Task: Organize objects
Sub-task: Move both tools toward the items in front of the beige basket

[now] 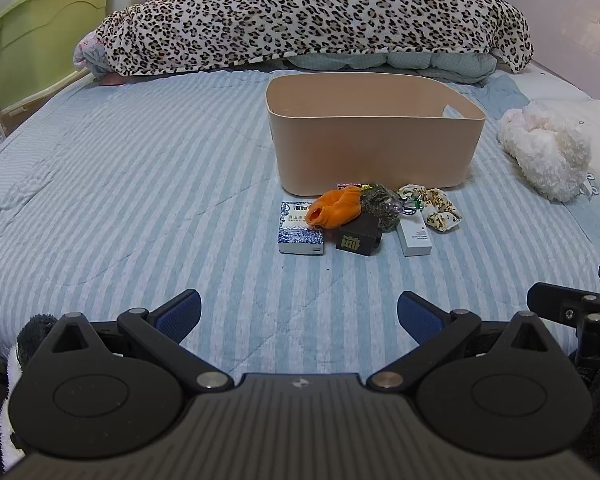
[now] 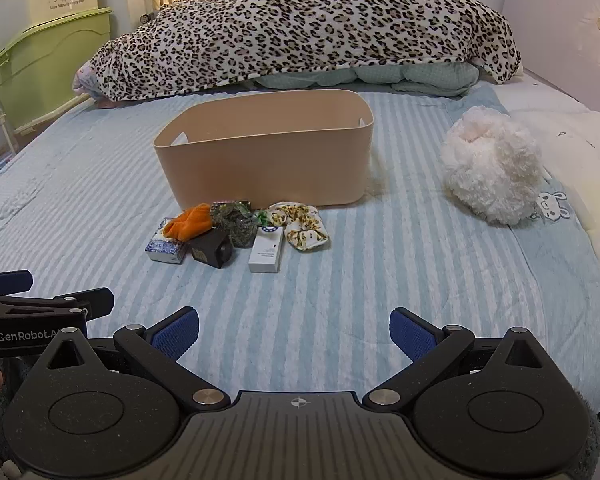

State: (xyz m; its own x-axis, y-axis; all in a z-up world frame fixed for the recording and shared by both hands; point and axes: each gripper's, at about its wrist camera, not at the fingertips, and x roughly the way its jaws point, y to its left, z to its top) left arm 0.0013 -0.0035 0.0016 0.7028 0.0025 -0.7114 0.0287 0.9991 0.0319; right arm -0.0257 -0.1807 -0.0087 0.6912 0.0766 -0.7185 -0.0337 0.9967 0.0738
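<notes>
A tan plastic bin (image 1: 374, 148) (image 2: 266, 160) stands on the striped bed. In front of it lies a small pile: a blue-and-white box (image 1: 300, 228) (image 2: 165, 247), an orange cloth (image 1: 334, 206) (image 2: 190, 222), a black box (image 1: 358, 238) (image 2: 214, 252), a dark green bundle (image 1: 380, 202) (image 2: 236, 222), a white box (image 1: 414, 234) (image 2: 266, 250) and a floral scrunchie (image 1: 440, 208) (image 2: 304, 226). My left gripper (image 1: 299, 314) is open and empty, well short of the pile. My right gripper (image 2: 294, 332) is open and empty, also short of it.
A leopard-print blanket (image 1: 312, 12) (image 2: 300, 24) is heaped behind the bin. A fluffy white plush (image 1: 544, 152) (image 2: 492, 168) lies at the right. Green storage boxes (image 1: 32, 36) (image 2: 44, 60) stand left of the bed. The other gripper shows at each view's edge (image 1: 572, 308) (image 2: 44, 304).
</notes>
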